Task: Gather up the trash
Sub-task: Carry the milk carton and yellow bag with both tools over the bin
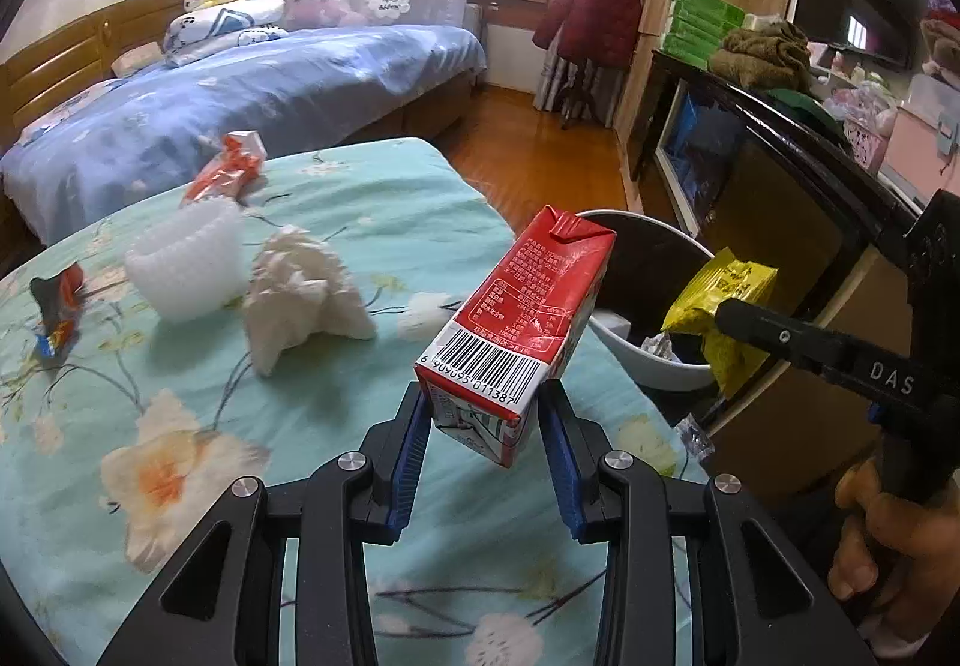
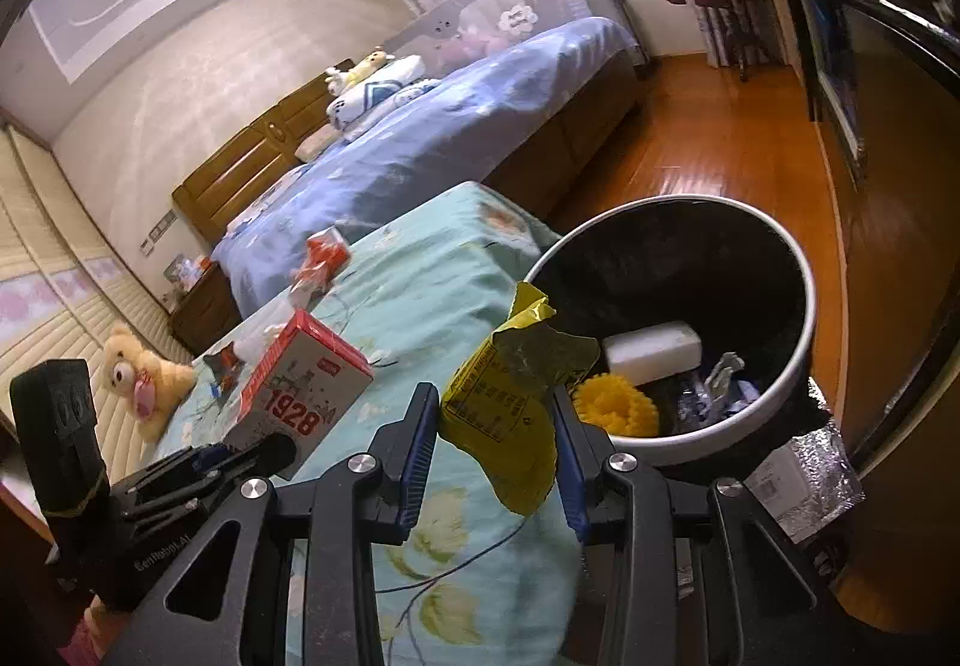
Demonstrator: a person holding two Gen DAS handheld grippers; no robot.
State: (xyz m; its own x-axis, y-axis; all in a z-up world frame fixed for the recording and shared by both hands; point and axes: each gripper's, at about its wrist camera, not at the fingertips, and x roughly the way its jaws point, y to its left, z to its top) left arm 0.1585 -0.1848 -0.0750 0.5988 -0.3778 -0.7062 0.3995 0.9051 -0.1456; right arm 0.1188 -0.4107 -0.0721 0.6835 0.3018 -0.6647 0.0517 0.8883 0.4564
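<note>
Left gripper [image 1: 483, 420]: fingers closed on red milk carton [image 1: 516, 318], held tilted above the floral bed [image 1: 336, 366]. Right gripper [image 2: 495, 447]: fingers closed on crumpled yellow wrapper [image 2: 516, 396], just beside the rim of the trash bin [image 2: 720, 426]. On the bed, well apart from the bin: crumpled tissue [image 1: 300, 294], white foam net [image 1: 186, 264], red wrapper [image 1: 231, 168].

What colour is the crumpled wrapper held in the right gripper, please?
Yellow with dark print. The wrapper shows best in the right wrist view, between the fingers.
</note>
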